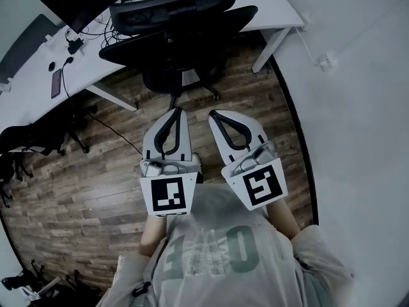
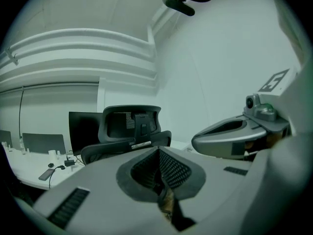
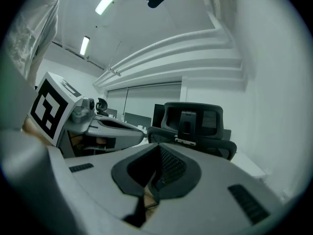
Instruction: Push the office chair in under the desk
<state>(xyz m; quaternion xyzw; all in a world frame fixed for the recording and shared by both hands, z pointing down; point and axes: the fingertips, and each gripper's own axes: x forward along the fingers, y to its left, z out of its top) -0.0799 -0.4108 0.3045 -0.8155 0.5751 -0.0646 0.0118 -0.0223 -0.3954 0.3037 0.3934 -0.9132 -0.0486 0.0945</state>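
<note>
Both my left fingers (image 1: 174,115) and right fingers (image 1: 217,117) are pressed together on nothing, well apart from the black mesh-backed office chair (image 1: 179,40). It stands far ahead, seat seemingly tucked under the white bench (image 1: 271,5); little pushing looks left.

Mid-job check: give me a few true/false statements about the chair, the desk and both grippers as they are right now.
1. The left gripper and the right gripper both have their jaws shut on nothing. True.
2. The left gripper touches the office chair. False: both grippers are short of it, with bare floor between.
3. A dark monitor stands on the desk beyond the chair. True.
4. The floor is grey carpet. False: it is wood planking.
</note>
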